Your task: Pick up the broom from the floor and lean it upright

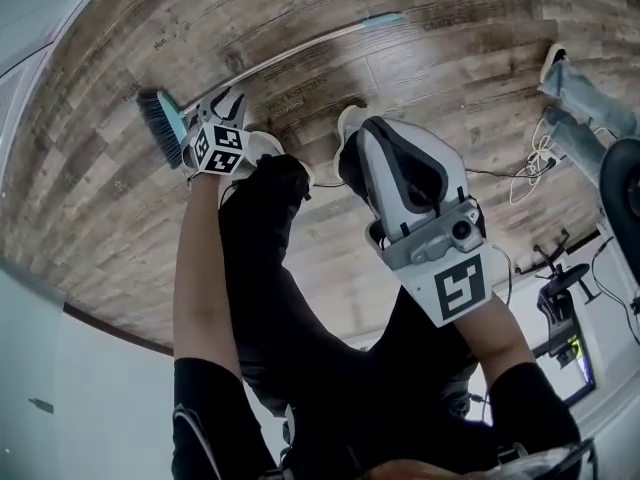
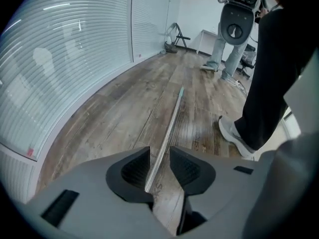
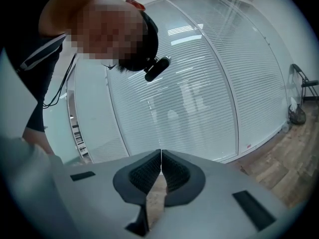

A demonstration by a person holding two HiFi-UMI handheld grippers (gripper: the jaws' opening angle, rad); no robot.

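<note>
Left gripper view: our left gripper (image 2: 159, 166) holds its jaws apart around the broom (image 2: 172, 118) on the floor (image 2: 124, 113). Our right gripper (image 3: 160, 171) is closed, empty. Grabbing, lifting and leaning are left.

Floor: grey-brown wood-look planks (image 2: 134, 108), slightly glossy.
Wall: glass partition (image 2: 65, 59) with horizontal blinds, at 9 o'clock in the left gripper view.
Furniture: white table (image 2: 208, 36) at 12 o'clock.
Light: ceiling-strip reflections (image 3: 182, 31) on the glass.
</note>
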